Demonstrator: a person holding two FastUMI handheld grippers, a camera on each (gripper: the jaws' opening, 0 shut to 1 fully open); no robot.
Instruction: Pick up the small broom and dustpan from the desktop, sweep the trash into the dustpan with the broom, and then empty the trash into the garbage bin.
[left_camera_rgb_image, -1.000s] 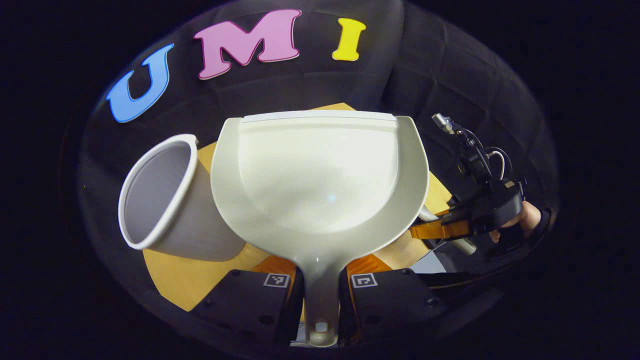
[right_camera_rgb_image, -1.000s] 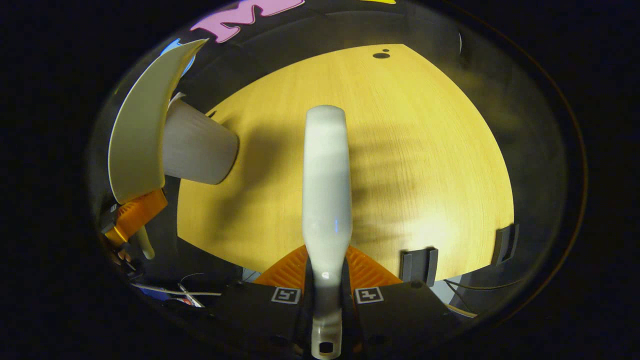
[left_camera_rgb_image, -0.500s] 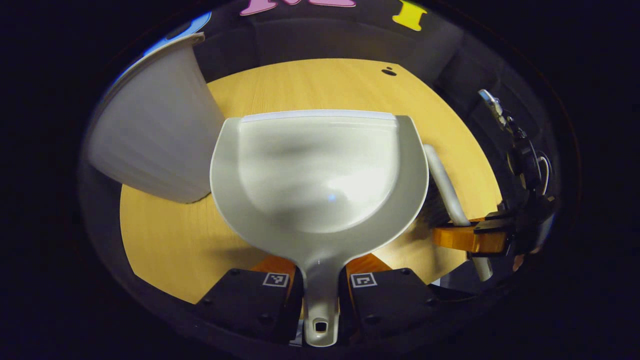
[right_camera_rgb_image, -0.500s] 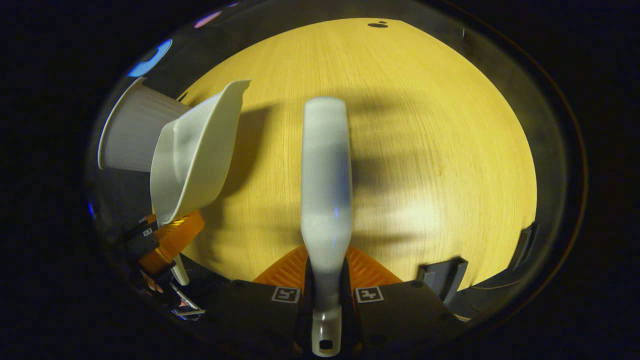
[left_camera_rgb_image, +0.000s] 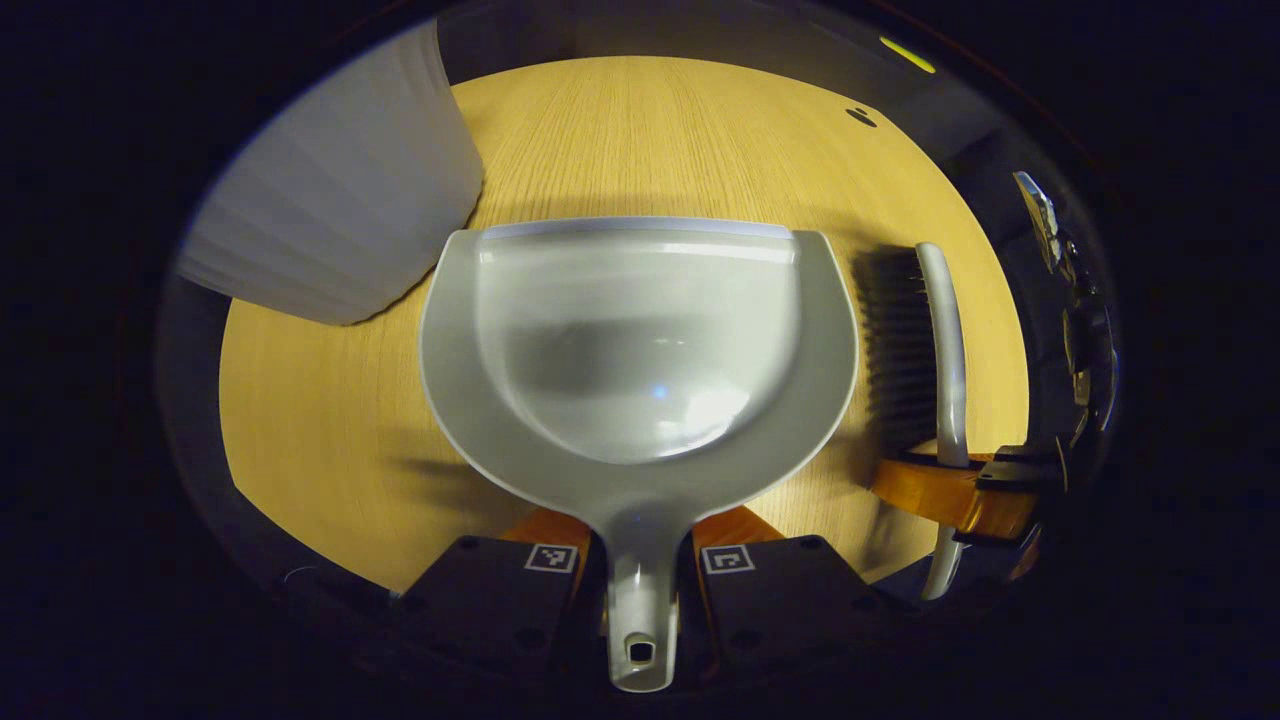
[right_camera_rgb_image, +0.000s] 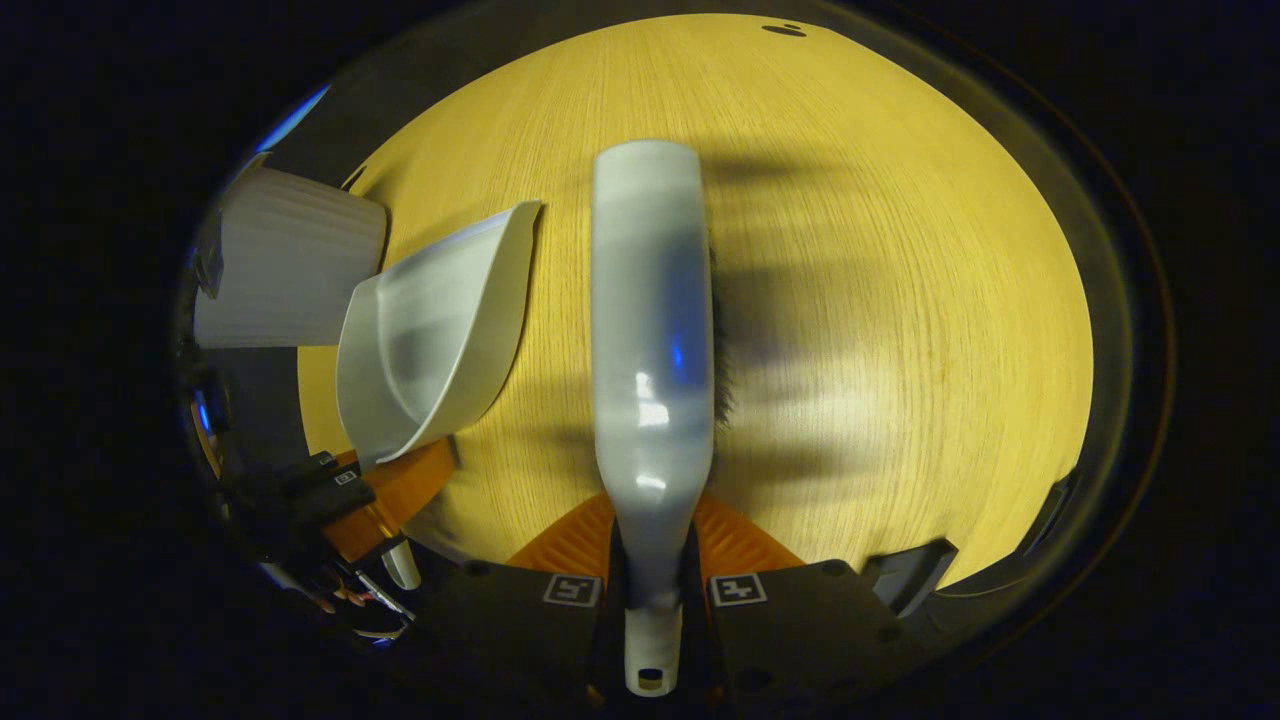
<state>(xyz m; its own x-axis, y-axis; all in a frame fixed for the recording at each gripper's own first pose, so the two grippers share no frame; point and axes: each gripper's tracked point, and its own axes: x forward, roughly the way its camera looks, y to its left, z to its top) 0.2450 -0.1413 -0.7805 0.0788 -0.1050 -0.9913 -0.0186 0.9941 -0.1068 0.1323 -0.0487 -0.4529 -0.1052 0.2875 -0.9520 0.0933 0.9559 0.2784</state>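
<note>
A: Dustpan (left_camera_rgb_image: 640, 350) sat dead centre in the left gripper view, its handle running down to six o'clock where the left gripper (left_camera_rgb_image: 640, 560) had both fingers clamped on it. How did the scoop look?

B: It held no trash that I could see, and its front lip pointed to twelve o'clock over the wooden desktop (left_camera_rgb_image: 320, 420).

A: And the small broom (right_camera_rgb_image: 652, 340)?

B: In the right gripper view it ran from six up toward twelve, the right gripper (right_camera_rgb_image: 655, 575) closed tight on its handle, dark bristles showing along its three o'clock edge. In the left gripper view the broom lay at three o'clock, just beside the dustpan, with its bristles facing it.

A: What about the garbage bin (left_camera_rgb_image: 340, 200)?

B: White and ribbed, it stood at ten o'clock in the left gripper view, near the dustpan's rim. In the right gripper view it sat at nine o'clock, behind the tilted dustpan.
</note>
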